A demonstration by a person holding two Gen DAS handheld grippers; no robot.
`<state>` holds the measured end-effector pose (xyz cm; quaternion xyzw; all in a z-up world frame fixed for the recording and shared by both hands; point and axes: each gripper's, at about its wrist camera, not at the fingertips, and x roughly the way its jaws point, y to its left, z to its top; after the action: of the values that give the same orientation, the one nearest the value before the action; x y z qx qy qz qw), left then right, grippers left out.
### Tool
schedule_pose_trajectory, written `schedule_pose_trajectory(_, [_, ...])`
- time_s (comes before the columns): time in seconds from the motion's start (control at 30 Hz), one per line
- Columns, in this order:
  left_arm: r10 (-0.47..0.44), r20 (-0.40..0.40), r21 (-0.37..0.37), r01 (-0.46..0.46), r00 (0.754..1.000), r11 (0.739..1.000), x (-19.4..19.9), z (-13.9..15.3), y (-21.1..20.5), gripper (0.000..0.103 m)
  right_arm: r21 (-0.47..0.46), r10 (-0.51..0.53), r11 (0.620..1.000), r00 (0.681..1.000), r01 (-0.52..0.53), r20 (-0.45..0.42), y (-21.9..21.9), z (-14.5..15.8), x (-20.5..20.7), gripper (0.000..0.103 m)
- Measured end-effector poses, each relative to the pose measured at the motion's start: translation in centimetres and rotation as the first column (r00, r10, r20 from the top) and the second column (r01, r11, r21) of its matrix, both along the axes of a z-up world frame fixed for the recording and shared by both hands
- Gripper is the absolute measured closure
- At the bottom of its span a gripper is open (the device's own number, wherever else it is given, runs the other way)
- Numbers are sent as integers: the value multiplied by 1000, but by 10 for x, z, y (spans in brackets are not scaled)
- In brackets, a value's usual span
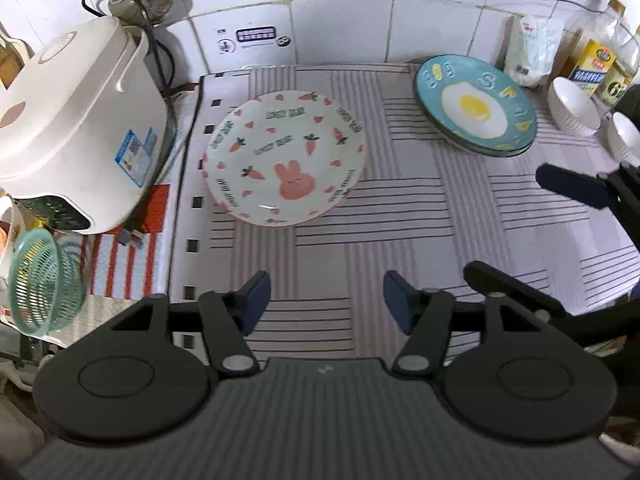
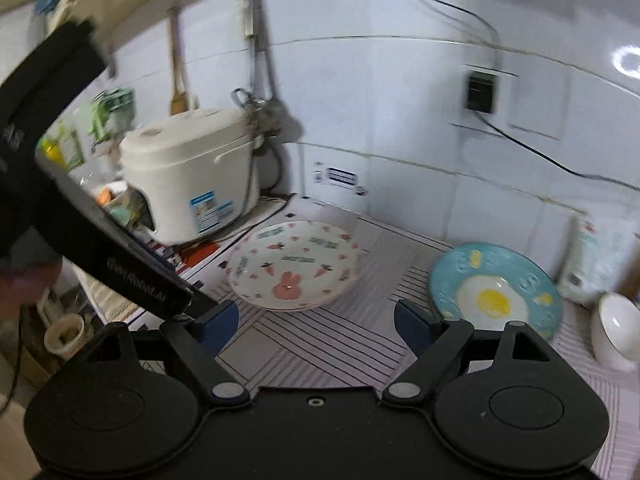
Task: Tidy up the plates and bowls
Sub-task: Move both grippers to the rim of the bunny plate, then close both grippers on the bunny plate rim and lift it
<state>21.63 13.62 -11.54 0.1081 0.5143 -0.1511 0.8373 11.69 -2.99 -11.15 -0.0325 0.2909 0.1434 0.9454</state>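
A white plate with a pink rabbit and carrots (image 1: 285, 158) lies on the striped mat (image 1: 400, 216), and also shows in the right wrist view (image 2: 295, 266). A blue plate stack with a fried-egg picture (image 1: 476, 106) sits at the back right, also seen from the right wrist (image 2: 496, 290). Two white bowls (image 1: 574, 106) stand right of it; one shows in the right wrist view (image 2: 616, 332). My left gripper (image 1: 326, 300) is open and empty, above the mat in front of the rabbit plate. My right gripper (image 2: 316, 318) is open and empty, held above the mat.
A white rice cooker (image 1: 76, 120) stands at the left with a cable. A green mesh basket (image 1: 40, 282) is at the lower left. A white bag (image 1: 530, 50) and oil bottles (image 1: 600, 56) stand at the back right against the tiled wall.
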Motion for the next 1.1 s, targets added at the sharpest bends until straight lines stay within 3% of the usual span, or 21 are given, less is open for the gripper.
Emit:
schedule_pose_trajectory(0.17, [72, 10, 5, -72, 997, 997, 21, -10, 19, 24, -17, 13, 1000, 997, -11, 80, 14, -13, 11, 8])
schedule_pose_trajectory(0.3, [113, 45, -30, -112, 993, 993, 41, -24, 37, 18, 39, 7, 999, 990, -12, 143, 13, -27, 27, 2])
schedule_pose_trajectory(0.4, [126, 80, -29, -124, 989, 992, 60, -34, 48, 14, 58, -61, 997, 996, 58, 60, 14, -40, 54, 2])
schedule_pose_trajectory(0.53, [131, 135, -20, -129, 982, 991, 80, -51, 58, 13, 114, -123, 986, 992, 119, 35, 11, -60, 80, 2])
schedule_pose_trajectory(0.7, [113, 88, -18, -112, 990, 994, 103, -81, 64, 13, 176, -179, 965, 979, 194, -98, 4, -84, 115, 2])
schedule_pose_trajectory(0.8, [123, 52, -20, -122, 991, 992, 114, -98, 66, 13, 142, -222, 956, 951, 256, -214, 5, -101, 140, 13])
schedule_pose_trajectory(1.0, [142, -21, -47, -143, 990, 989, 132, -123, 68, 13, 192, -183, 953, 950, 235, -253, 13, -113, 159, 20])
schedule_pose_trajectory(1.1, [189, -27, -65, -191, 982, 980, 137, -126, 73, 20, 226, -162, 947, 945, 230, -284, 15, -119, 170, 41])
